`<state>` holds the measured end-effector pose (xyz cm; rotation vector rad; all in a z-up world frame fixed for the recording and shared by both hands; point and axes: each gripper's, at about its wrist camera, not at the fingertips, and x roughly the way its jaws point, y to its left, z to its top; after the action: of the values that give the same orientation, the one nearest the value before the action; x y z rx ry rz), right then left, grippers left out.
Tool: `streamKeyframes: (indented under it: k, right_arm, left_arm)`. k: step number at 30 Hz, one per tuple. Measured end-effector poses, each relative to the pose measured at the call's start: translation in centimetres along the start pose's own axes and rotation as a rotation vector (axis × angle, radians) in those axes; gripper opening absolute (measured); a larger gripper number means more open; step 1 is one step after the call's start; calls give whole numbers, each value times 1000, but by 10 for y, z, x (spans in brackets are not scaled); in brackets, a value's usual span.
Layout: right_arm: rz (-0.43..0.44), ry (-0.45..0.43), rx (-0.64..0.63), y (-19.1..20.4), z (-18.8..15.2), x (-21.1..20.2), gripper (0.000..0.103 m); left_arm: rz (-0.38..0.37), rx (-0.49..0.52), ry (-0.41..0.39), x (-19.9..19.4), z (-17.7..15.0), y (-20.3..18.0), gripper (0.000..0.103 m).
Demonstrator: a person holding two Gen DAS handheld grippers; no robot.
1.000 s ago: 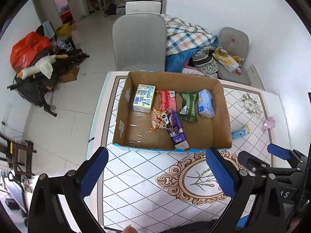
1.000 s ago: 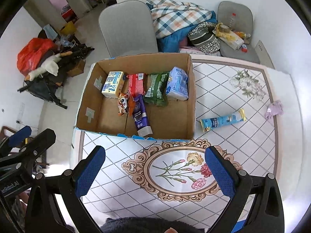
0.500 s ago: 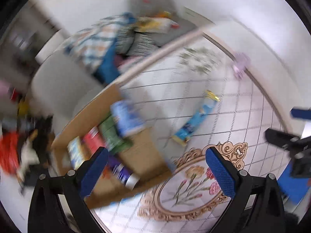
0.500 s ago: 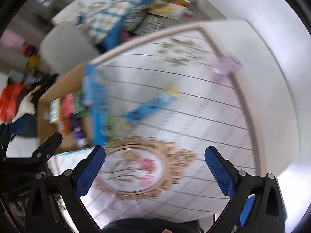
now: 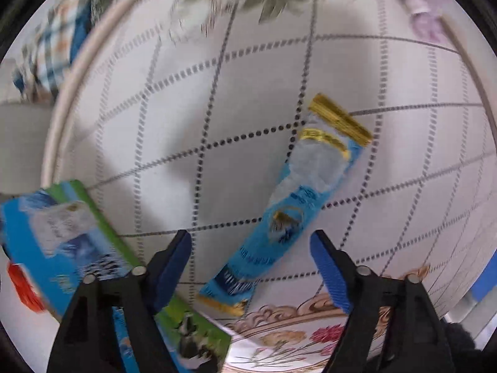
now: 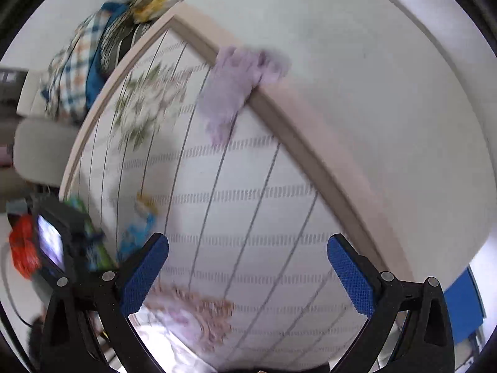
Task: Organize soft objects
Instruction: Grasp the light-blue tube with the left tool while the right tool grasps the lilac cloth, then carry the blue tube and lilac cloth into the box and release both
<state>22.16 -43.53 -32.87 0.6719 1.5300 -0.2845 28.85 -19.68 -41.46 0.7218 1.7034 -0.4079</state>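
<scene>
Item: long blue foil tube with gold crimped end (image 5: 298,199), flat on the tabletop beside the printed cardboard box (image 5: 62,248).
Change: left gripper (image 5: 250,262), formerly back over the box, now straddles the tube's near end, tongs apart.
Right gripper (image 6: 248,270): swung toward the tube's far side, tongs apart, empty, facing the lilac crumpled cloth (image 6: 236,90).
Meaning: pickup probably imminent.

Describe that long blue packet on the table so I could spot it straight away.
On the white table with its dotted diamond grid, look just ahead of the open left gripper. The blue packet lies flat and diagonal there, long and narrow, with gold crimped ends, unlike the broad cardboard box beside it.
</scene>
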Motion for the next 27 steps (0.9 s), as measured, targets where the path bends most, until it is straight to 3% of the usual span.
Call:
streamKeyframes:
  k: [5,9,11,15,18,19,22,27]
  right_arm:
    - [35,28,31,3,59,17,103]
    - [47,64,73,11,100,42,103]
    - [45,88,104,12,116,58,103]
    - [26,118,137,16,134,81,103]
    - [-11,129,118,25,140,94,88]
    - [-26,132,112,26,141,96,73]
    - [-75,112,84,34,142,97,56]
    - [-107,102,13,50,135,95,49]
  left_arm:
    - [-61,-55,10,2,6,8,59]
    - [-158,-154,17,-1,8,15,29]
    - [-190,-219,14,-1,7,21,23]
    - [-333,-407,0,-1,0,41,22]
    - [-387,-481,8,5,-6,51,24]
    - [-397,-494,7,6,-8,54,24]
    - [-385,-484,16,8,-9,52,24]
    - [-334,-475,-19,-9,11,52,17]
